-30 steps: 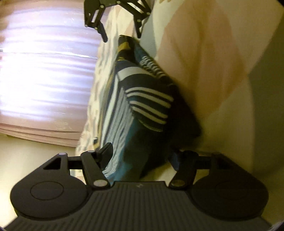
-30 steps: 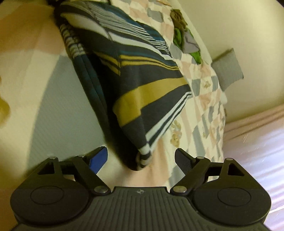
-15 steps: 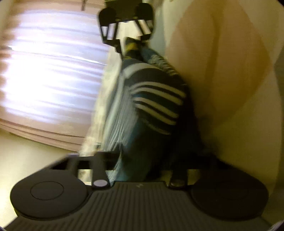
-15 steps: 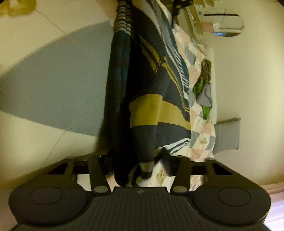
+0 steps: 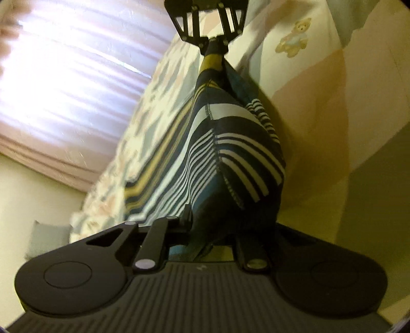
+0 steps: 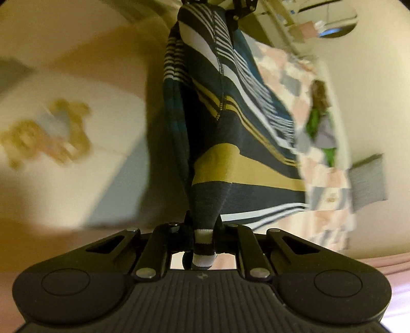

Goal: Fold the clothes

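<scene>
Striped shirt (image 5: 230, 158) is what I'm dealing with, a dark navy knit thing with white, mustard and teal stripes, and right now it's strung out between my two grippers above the bed. My left gripper (image 5: 205, 238) has its jaws closing on one bunched end of the fabric, and from the left wrist view the cloth is pinched right between them and runs straight away from the camera. At the far end of that view you can see my right gripper (image 5: 214, 46) clamped on the other end, where a mustard bit of the shirt narrows into it. Flip to the right wrist view and it's the same story mirrored: the right gripper's jaws are closing on a cuff-like end with a white band (image 6: 203, 253) squeezed between them, and the shirt stretches up to the left gripper (image 6: 230, 7) at the top edge, mostly cut off there. The middle of the shirt sags sideways in a big fold. Under it is the patchwork quilt (image 5: 320, 89) with pastel squares and a little teddy bear print (image 5: 293, 38). Further along the bed there's a small heap of other clothes (image 6: 320, 117), green and grey, well apart from the shirt. A grey pillow (image 6: 367, 179) sits at the bed's edge, and bright curtains (image 5: 64, 84) fill one side.
</scene>
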Demonstrator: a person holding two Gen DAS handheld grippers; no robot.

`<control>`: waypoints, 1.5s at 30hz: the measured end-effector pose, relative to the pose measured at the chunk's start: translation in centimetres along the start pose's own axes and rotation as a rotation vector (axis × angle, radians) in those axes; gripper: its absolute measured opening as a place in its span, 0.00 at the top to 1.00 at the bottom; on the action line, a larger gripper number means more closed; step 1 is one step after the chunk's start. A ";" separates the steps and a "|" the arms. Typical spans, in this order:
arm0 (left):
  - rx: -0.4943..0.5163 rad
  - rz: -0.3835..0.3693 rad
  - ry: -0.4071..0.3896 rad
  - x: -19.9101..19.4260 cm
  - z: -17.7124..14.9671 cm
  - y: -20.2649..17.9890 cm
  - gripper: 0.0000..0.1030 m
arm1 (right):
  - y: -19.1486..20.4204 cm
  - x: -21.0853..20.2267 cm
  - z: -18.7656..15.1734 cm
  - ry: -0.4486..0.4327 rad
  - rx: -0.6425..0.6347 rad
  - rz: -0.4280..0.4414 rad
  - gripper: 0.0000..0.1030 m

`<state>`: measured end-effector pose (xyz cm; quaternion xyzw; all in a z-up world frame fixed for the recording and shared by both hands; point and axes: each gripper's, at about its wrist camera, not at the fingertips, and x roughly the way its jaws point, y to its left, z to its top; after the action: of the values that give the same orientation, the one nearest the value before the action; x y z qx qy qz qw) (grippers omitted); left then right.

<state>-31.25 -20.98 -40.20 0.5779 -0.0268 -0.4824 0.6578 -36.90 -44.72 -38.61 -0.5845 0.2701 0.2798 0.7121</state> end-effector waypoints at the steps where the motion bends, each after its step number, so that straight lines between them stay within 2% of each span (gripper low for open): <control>1: -0.031 -0.022 0.008 0.0 -0.2 0.7 0.90 | -1.0 0.1 0.4 0.007 0.033 0.045 0.88; 4: -0.246 -0.126 0.012 0.2 -0.4 6.0 0.88 | -7.9 0.7 0.8 0.037 0.229 0.197 0.89; 7: -0.489 -0.223 0.012 0.6 -2.1 12.1 0.88 | -15.8 1.1 0.3 0.042 0.383 0.262 0.89; 9: -0.679 -0.279 0.015 2.4 -3.4 17.2 0.88 | -21.1 1.8 0.2 0.040 0.479 0.286 0.88; 12: -0.976 -0.362 0.031 5.7 -7.3 23.8 0.89 | -28.3 4.5 -0.2 0.024 0.633 0.282 0.88; 15: -1.294 -0.452 0.051 9.8 -13.5 28.0 0.89 | -34.3 10.0 -1.0 0.017 0.812 0.318 0.86; 17: -1.470 -0.509 0.090 13.0 -17.5 28.9 0.88 | -36.0 15.0 -2.1 0.041 0.924 0.362 0.86; 19: -1.623 -0.560 0.149 16.1 -21.2 29.0 0.86 | -36.7 21.0 -3.5 0.096 1.068 0.450 0.83; 20: -1.709 -0.591 0.187 17.7 -23.0 28.4 0.86 | -36.5 23.6 -4.2 0.130 1.142 0.499 0.80; 21: -1.782 -0.624 0.205 18.7 -24.4 27.8 0.85 | -36.2 26.3 -5.0 0.163 1.238 0.549 0.73; 23: -1.892 -0.672 0.207 19.8 -26.6 27.2 0.85 | -35.3 28.8 -7.1 0.159 1.439 0.604 0.71; 25: -1.943 -0.695 0.156 19.3 -27.2 27.2 0.82 | -34.8 28.7 -10.0 0.069 1.645 0.644 0.68; 26: -1.962 -0.705 0.123 19.0 -27.4 27.5 0.77 | -34.6 28.5 -11.6 0.024 1.745 0.670 0.58; 27: -1.971 -0.710 0.091 18.7 -27.4 27.8 0.67 | -34.3 28.1 -13.1 -0.011 1.826 0.693 0.40; 28: -1.976 -0.706 0.065 18.7 -27.4 28.3 0.65 | -33.9 27.2 -14.4 -0.052 1.894 0.699 0.32; 31: -1.980 -0.676 0.028 18.7 -27.3 29.5 0.64 | -33.3 25.1 -16.3 -0.146 1.956 0.702 0.29; 33: -1.987 -0.642 0.021 18.8 -27.4 29.7 0.64 | -33.2 24.6 -16.1 -0.189 1.932 0.705 0.29; 35: -1.972 -0.608 0.043 19.2 -27.3 29.9 0.65 | -33.4 25.4 -15.1 -0.131 1.873 0.657 0.30; 36: -1.958 -0.588 0.057 19.5 -27.2 29.9 0.72 | -33.3 26.1 -14.4 -0.092 1.849 0.636 0.44; 37: -1.939 -0.568 0.069 19.6 -27.1 30.1 0.87 | -33.4 26.6 -14.0 -0.083 1.829 0.627 0.65; 38: -1.904 -0.547 0.074 19.5 -26.7 30.5 0.88 | -33.5 26.9 -13.5 -0.080 1.810 0.618 0.87; 40: -1.842 -0.501 0.054 18.8 -26.1 31.4 0.89 | -34.4 25.8 -12.5 -0.132 1.758 0.550 0.88; 42: -1.823 -0.473 0.025 18.3 -26.2 31.8 0.89 | -35.3 24.4 -12.2 -0.164 1.733 0.487 0.91; 44: -1.857 -0.438 0.034 18.8 -27.2 31.7 0.89 | -36.2 23.7 -12.4 -0.183 1.747 0.415 0.91; 45: -1.883 -0.422 0.048 19.5 -27.8 31.5 0.89 | -36.5 24.0 -12.5 -0.190 1.766 0.405 0.91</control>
<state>14.58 -17.72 -34.81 -0.1841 0.4889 -0.4025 0.7517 5.19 -60.92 -32.98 0.2576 0.4238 0.1382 0.8573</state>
